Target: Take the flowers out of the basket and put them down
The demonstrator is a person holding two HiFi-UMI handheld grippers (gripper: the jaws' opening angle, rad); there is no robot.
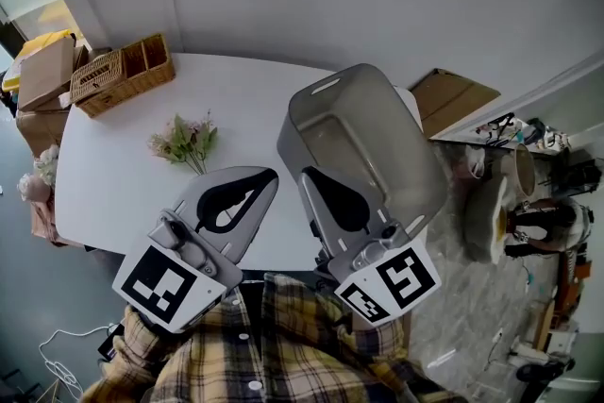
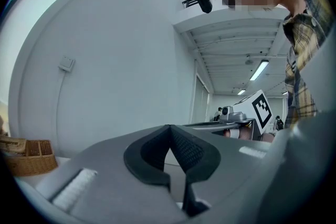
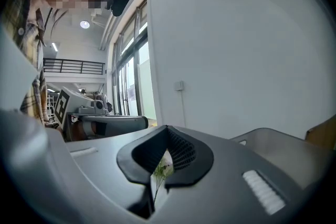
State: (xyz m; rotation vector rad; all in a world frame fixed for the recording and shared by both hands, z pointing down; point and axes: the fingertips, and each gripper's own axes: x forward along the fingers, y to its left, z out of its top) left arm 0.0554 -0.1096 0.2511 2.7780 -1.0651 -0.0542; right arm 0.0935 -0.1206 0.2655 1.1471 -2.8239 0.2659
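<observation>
Flowers point(image 1: 186, 142) lie on the table point(image 1: 113, 165), left of centre. Plastic basket point(image 1: 363, 146) sits to their right, on the table's right end. Wicker organiser point(image 1: 125, 74) stands behind them, far-left corner.

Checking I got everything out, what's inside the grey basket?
The basket looks empty; the flowers lie on the table. The right hand-held gripper covers its near corner.

The grey basket point(image 1: 363, 142) is looking like smooth plastic. The white table point(image 1: 113, 160) is looking smooth and matt. The brown tray point(image 1: 123, 75) is looking woven and rough. The shirt point(image 1: 283, 354) is looking like cloth.
</observation>
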